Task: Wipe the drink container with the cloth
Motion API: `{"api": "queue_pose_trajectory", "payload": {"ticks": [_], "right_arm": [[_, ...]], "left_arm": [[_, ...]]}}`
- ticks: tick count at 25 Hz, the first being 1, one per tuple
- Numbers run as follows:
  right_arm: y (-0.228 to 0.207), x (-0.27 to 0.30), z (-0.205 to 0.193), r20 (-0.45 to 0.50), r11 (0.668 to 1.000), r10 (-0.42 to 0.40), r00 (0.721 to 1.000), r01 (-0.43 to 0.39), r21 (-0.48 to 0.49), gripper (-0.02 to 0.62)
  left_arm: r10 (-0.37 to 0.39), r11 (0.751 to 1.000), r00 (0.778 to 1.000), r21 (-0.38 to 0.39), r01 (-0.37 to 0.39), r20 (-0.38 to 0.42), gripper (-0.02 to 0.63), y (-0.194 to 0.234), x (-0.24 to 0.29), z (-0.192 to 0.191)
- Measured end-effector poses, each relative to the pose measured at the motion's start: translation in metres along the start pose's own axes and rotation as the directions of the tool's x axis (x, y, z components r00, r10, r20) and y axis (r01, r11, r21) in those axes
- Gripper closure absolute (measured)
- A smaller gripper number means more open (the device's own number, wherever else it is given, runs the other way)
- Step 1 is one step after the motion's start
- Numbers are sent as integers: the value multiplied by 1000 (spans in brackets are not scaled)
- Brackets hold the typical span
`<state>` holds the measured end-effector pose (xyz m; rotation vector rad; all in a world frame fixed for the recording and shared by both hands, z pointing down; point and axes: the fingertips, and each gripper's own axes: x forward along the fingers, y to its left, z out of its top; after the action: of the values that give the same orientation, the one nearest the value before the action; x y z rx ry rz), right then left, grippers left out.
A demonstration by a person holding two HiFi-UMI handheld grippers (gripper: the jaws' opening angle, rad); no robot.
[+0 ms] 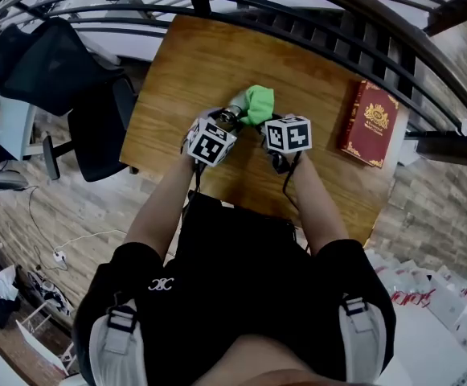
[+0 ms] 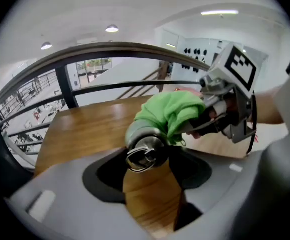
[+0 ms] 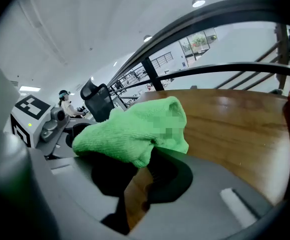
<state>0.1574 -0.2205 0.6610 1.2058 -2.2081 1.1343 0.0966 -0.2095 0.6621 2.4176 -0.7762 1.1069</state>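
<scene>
A metal drink container (image 1: 234, 116) is held above the wooden table (image 1: 185, 95), and my left gripper (image 1: 225, 125) is shut on it. In the left gripper view its capped end (image 2: 145, 153) sits between the jaws and points toward the camera. A green cloth (image 1: 259, 103) is draped over the container's far part (image 2: 172, 111). My right gripper (image 1: 267, 129) is shut on that cloth and presses it against the container. In the right gripper view the cloth (image 3: 135, 129) covers the jaws, hiding the container beneath it.
A red book (image 1: 368, 123) lies at the table's right end. A dark metal railing (image 1: 337, 30) curves along the far side. A black office chair (image 1: 64, 79) stands left of the table. White bags (image 1: 434, 292) lie on the floor at right.
</scene>
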Motion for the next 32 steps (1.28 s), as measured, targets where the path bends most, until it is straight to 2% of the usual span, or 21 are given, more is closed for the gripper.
{"api": "queue_pose_trajectory", "payload": {"ticks": [4,6,9,12,14,18,21,25,28,32], "right_arm": [[16,-7,9,15,998,34,999,-33,-47,535],[21,-9,14,17,997,35,999,-33,-73,535],[26,-11,23,24,995,37,999,-34,-96,535],[32,-10,28,13,991,72,997,-70,-115,535],[38,-9,31,-9,983,125,992,-125,-132,537],[43,-4,29,-103,965,171,980,-188,-181,538],[46,-3,25,-181,957,184,966,-219,-193,538],[44,0,26,-256,952,194,947,-245,-185,538],[40,2,27,-311,943,171,935,-247,-223,538],[22,7,29,-359,938,86,929,-197,-285,537]], "left_arm": [[10,997,1000,79,-10,3,295,-2,1,4],[35,985,999,170,-35,5,295,-4,1,5],[74,940,997,333,-71,3,295,-8,3,5],[84,892,996,445,-77,4,295,-13,5,3],[98,841,995,535,-84,2,295,-15,7,1],[152,681,988,723,-115,14,295,-16,14,-7],[179,601,984,789,-128,23,295,-14,13,-9],[226,462,973,874,-148,45,295,-10,11,-8],[229,412,972,899,-150,58,295,-9,10,-7],[223,345,972,927,-148,72,295,-12,9,-5]]}}
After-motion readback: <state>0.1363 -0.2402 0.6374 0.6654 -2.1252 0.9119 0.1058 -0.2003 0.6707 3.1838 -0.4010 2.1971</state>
